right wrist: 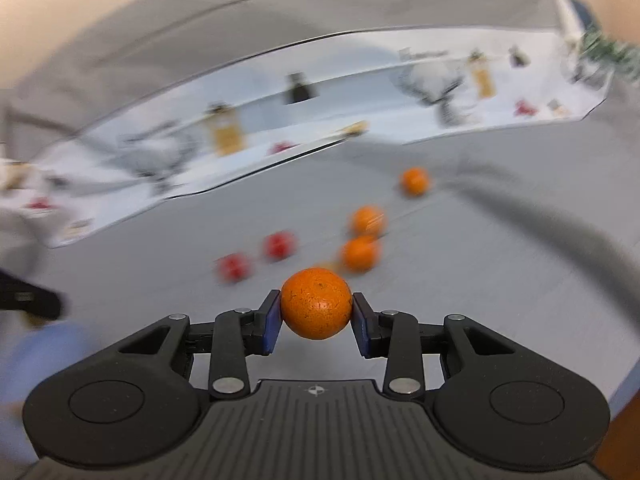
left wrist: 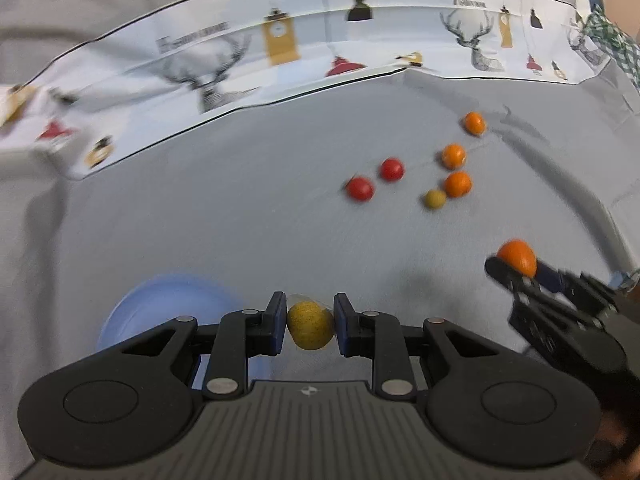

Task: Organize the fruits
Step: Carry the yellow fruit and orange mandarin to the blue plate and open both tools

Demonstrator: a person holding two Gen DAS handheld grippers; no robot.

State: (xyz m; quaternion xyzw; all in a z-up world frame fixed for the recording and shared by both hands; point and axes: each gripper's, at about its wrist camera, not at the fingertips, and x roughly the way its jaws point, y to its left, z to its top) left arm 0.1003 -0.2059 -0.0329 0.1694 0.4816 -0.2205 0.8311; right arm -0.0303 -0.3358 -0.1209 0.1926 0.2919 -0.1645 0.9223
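Left wrist view: your left gripper (left wrist: 310, 326) clamps a yellow fruit (left wrist: 310, 325) beside the blue bowl (left wrist: 132, 320).
Your right gripper (left wrist: 516, 270): pinching an orange (left wrist: 517, 257).
Left on the grey cloth (left wrist: 240, 220): two red fruits (left wrist: 360, 189), three oranges (left wrist: 457, 184), one yellow (left wrist: 435, 199).
Progress: early, I judge; bowl contents unseen.
Writing: backdrop lettering (left wrist: 193, 36) too blurred to read.

Right wrist view: your right gripper (right wrist: 316, 310) jaws narrow on the orange (right wrist: 316, 309).
Loose fruit: blurred ahead.

Open grey desk (left wrist: 240, 220) lies ahead; a loose cluster of small red, orange and yellow round fruits (left wrist: 434, 199) blocks the right, a pale blue bowl (left wrist: 160, 300) near left.
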